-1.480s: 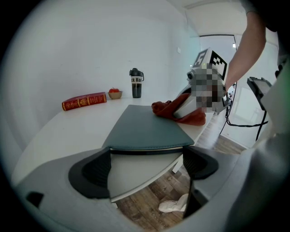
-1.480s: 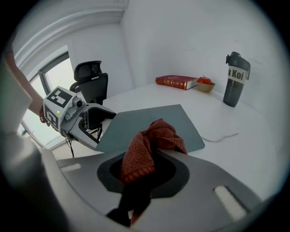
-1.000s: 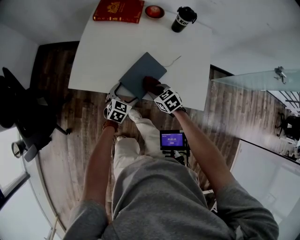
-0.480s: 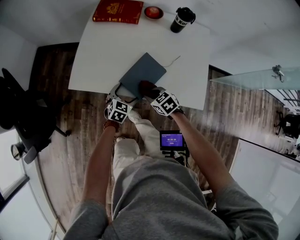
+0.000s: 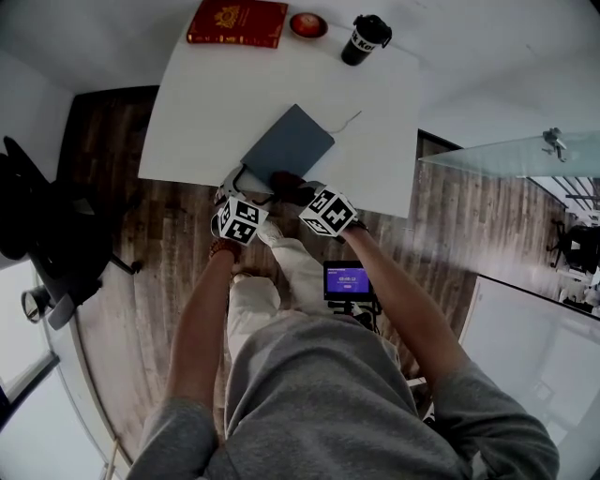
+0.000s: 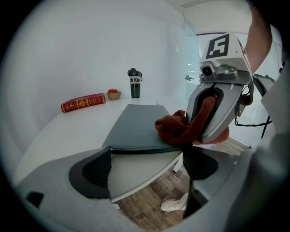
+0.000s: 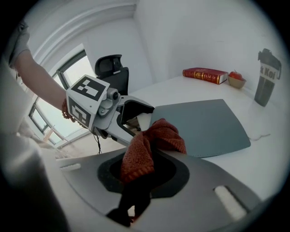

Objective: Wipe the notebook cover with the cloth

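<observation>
Head view: at the near edge of the white surface [image 5: 206, 103], the left tongs [image 5: 242, 184] are held apart astride the grey notebook's [image 5: 291, 141] near corner. Just beside them, a red cloth [image 5: 286, 181] is clamped in the right tongs [image 5: 298, 193] and laid on the cover. A red book [image 5: 236, 21], bowl [image 5: 308, 23] and black mug [image 5: 367, 38] are seen along the far edge.

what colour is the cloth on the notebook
The cloth is rust red, seen best in the right gripper view.
</observation>
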Demonstrator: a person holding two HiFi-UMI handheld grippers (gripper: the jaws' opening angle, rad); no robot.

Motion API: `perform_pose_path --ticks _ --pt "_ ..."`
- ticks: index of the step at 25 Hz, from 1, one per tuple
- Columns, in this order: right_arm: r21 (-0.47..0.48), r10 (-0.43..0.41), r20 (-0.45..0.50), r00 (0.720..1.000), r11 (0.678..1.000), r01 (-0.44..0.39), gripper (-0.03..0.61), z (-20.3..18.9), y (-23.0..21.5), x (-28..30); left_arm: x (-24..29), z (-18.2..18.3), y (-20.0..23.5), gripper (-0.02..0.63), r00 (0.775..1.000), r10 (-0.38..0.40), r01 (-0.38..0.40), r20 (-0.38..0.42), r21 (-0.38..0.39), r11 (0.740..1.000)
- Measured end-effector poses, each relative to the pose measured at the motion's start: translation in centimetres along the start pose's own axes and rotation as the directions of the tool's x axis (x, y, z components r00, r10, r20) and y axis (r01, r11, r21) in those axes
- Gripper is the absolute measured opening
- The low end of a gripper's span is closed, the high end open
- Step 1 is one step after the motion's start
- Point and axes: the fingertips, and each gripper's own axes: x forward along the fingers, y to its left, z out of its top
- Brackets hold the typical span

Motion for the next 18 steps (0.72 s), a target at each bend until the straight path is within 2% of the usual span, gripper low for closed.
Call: perform_pose_path --ticks 5,8,11,14,18 --pt "-0.006 0.03 -0.004 1.0 1.0 -0.03 0.077 -0.1 0.5 0.3 0.1 -0.1 0.1 0.483 1.0 0.0 0.0 0.001 0.007 1.0" --pt "-0.003 0.121 0.018 0.993 0.993 -0.121 0.083 0.2 1.7 -0.1 0.0 -0.2 0.1 0.483 1.0 -0.006 0.006 -0.01 0.011 1.0" --pt "-0.053 0.185 0.072 0.98 0.982 -0.181 0.089 1.3 2.8 -1.9 -0.5 -0.3 -0.3 0.486 0.997 -0.066 0.067 -0.026 0.036 0.997" --pt "-0.073 0.158 0.163 0.974 0.986 -0.148 0.094 3.5 2.8 -4.4 -2.3 -0.1 -1.0 0.483 0.993 -0.115 0.116 -0.021 0.085 0.99" --pt "-0.082 0.096 0.309 0.946 0.994 -0.074 0.094 7.0 3.3 -8.7 -6.4 3.0 -3.3 0.483 0.987 -0.135 0.127 0.083 0.098 0.987"
